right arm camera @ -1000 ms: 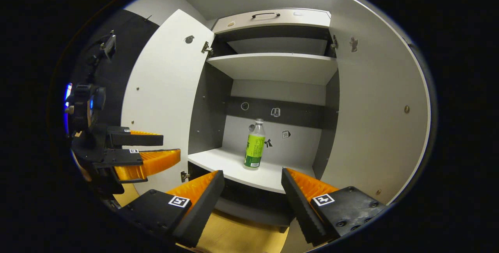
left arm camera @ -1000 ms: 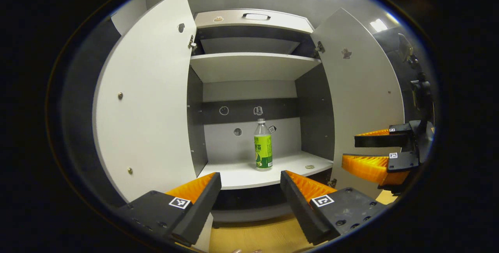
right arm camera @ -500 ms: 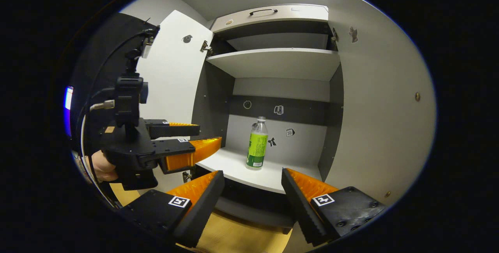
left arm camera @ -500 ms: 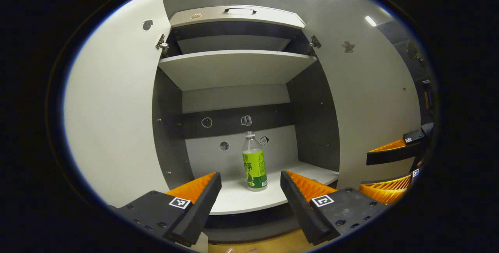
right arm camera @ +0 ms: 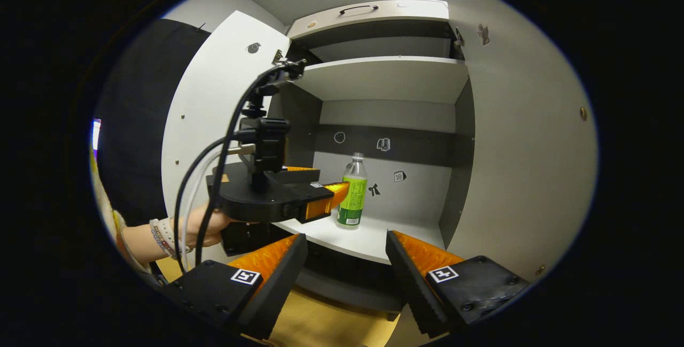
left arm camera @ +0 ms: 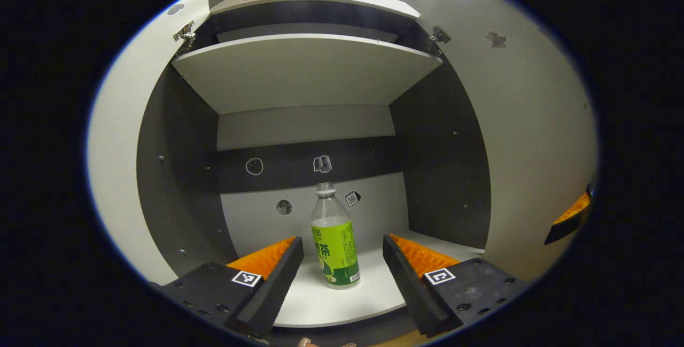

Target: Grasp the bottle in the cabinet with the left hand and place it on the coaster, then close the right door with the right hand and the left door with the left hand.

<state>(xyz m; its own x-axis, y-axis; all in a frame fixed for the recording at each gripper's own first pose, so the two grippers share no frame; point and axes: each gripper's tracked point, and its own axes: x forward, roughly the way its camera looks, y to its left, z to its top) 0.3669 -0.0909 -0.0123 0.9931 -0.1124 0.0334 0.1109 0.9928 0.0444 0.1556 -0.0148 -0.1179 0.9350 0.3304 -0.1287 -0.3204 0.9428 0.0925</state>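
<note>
Left gripper (left arm camera: 342,261): jaws spread wide, lined up on the cabinet's lower shelf (left arm camera: 374,293), which reads as an approach for the grasp, nothing pinched yet.
Bottle (left arm camera: 334,243): upright on that shelf, standing between the two fingers and a little beyond their tips, nearer the left finger, touching neither.
Why it's held so: the wide gap looks meant to pass either side of the bottle's body; level fingers suit a side grip.
Right gripper (right arm camera: 344,261): jaws spread too, holding nothing, hanging back outside the cabinet, probably waiting for its door.
Doors: left door (right arm camera: 214,112) and right door (right arm camera: 529,138) both swung open.
Right gripper view adds: the hand (right arm camera: 211,224) carrying the left gripper, its cables, and how near its fingertips sit to the bottle.
Left gripper view adds: the straight-on line between fingers and bottle.
Coaster: can't place it from here.
</note>
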